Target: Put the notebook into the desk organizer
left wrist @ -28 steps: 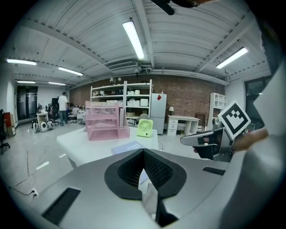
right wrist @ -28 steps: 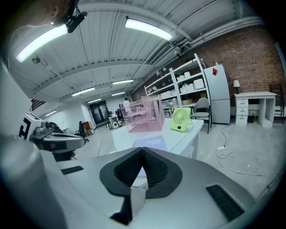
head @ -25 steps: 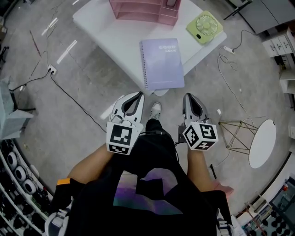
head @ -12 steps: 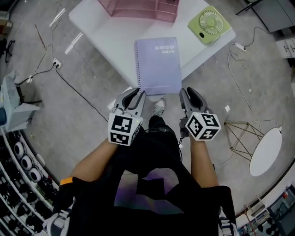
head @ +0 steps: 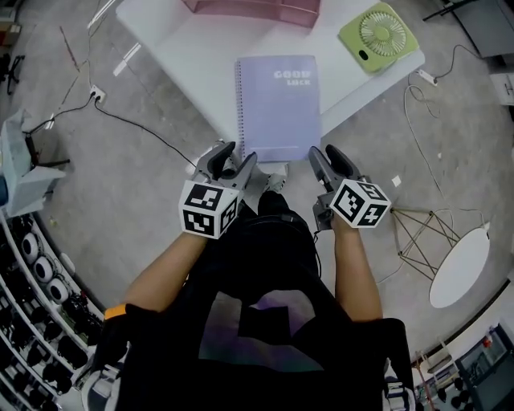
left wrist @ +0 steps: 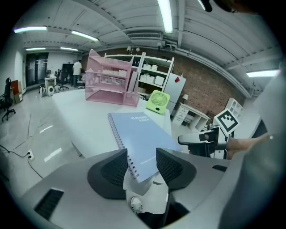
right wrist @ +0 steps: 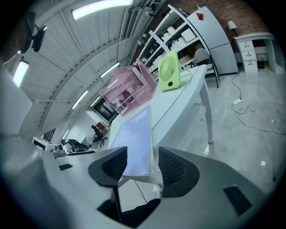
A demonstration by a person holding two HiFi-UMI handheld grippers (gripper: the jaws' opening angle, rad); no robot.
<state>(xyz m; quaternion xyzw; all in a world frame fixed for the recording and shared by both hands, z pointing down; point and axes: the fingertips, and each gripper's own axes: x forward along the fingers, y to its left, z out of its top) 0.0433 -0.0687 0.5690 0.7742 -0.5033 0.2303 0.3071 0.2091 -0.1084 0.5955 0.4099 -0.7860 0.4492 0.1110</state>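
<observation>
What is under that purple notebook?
The notebook lies flat on the white table, near its front edge. Nothing else shows beneath it, though the cover hides the tabletop directly underneath.

White table (head: 201,72), lilac notebook (head: 279,108) at near edge, pink desk organizer (head: 257,10), green fan (head: 377,36)

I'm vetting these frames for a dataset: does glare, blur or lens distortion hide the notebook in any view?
Head view: even light, sharp, notebook clear; only pale glare streaks on the floor. Left gripper view: heavy fisheye curving, black corners, bright ceiling light, notebook sharp. Right gripper view: same fisheye, tilted scene, notebook foreshortened but unblurred.
</observation>
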